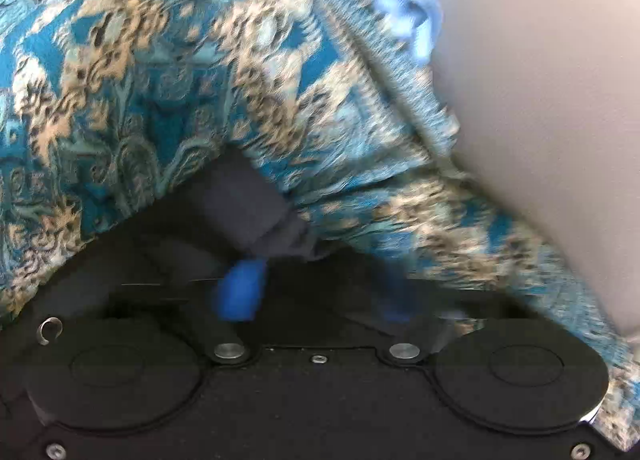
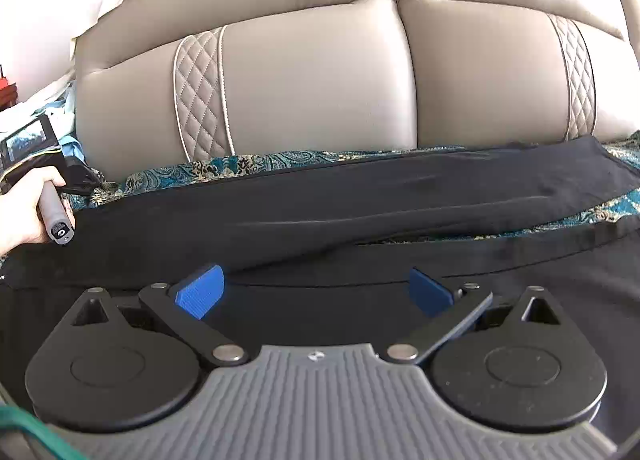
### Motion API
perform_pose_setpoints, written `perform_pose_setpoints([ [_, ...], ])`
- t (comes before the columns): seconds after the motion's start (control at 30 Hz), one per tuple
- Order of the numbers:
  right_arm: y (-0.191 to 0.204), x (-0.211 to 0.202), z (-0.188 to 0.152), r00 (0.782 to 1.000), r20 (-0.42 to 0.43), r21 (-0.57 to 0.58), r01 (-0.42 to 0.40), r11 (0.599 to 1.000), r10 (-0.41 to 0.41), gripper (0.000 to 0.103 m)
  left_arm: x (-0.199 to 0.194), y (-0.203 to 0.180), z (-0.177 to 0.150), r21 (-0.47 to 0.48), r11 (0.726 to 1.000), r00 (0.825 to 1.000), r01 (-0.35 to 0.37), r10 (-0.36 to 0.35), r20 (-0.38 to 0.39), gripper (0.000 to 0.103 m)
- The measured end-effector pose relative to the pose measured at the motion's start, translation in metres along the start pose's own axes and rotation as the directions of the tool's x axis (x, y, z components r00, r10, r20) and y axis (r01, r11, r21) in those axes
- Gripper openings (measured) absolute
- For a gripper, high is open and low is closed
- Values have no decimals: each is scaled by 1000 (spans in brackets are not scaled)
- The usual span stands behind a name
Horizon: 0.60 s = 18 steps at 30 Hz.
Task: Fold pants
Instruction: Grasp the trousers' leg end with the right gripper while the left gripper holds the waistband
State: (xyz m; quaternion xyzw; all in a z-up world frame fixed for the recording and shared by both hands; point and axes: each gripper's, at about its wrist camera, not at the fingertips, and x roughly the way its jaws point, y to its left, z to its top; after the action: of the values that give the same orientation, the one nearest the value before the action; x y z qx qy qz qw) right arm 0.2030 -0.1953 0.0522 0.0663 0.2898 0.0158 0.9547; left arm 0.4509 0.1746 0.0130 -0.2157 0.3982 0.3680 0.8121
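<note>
I am at the grasping step: the black pants (image 2: 360,195) lie spread lengthwise on the patterned teal throw (image 1: 168,71) that covers the sofa seat, running just in front of the beige sofa backrest (image 2: 312,79), with one leg lying nearer the backrest and the other nearer me. My left claw (image 1: 316,256) is at the end of the pants that lies left of the backrest's quilted strip; a bunch of the dark cloth sits between its blue pads (image 1: 240,292), and the picture is blurred, so I read it as clenched on the pants edge but would not swear the grip is full. In the right wrist view my hand (image 2: 24,203) shows on that tool's handle, low against the same end. My right claw (image 2: 316,292) hangs released, its blue fingers wide apart over the near leg of the pants, pads not pressing on anything. My judgement is that the next move calls for the right claw to drop and pinch the near edge of the cloth, then both to carry that side together toward the backrest, keeping the fabric taut so that no crease is folded in.
</note>
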Motion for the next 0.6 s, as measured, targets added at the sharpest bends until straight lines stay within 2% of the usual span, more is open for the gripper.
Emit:
perform_pose_setpoints([
  [0.03, 0, -1, 0, 1000, 9, -5, 2, 1000, -2, 103, -4, 2, -2, 4, 999, 999, 43, -43, -1, 12],
  [0.1, -1, -4, -1, 1000, 23, -13, 11, 1000, -11, 103, -15, 14, -7, -11, 996, 996, 90, -90, 10, 6],
  [0.23, -1, -8, -4, 999, 34, 0, 7, 1000, -7, 103, -34, 41, -13, -23, 983, 983, 184, -183, 26, 4],
  [0.37, 2, -16, -7, 999, 47, 1, -24, 1000, 24, 103, -65, 66, -17, 44, 961, 958, 274, -277, 76, 4],
  [0.5, 4, -23, -11, 991, 44, 24, -125, 992, 124, 103, -99, 109, -25, 77, 923, 916, 377, -384, 117, 3],
  [0.6, 8, -26, -13, 963, 30, 96, -269, 959, 267, 103, -121, 140, -43, 89, 897, 887, 433, -441, 138, 3],
])
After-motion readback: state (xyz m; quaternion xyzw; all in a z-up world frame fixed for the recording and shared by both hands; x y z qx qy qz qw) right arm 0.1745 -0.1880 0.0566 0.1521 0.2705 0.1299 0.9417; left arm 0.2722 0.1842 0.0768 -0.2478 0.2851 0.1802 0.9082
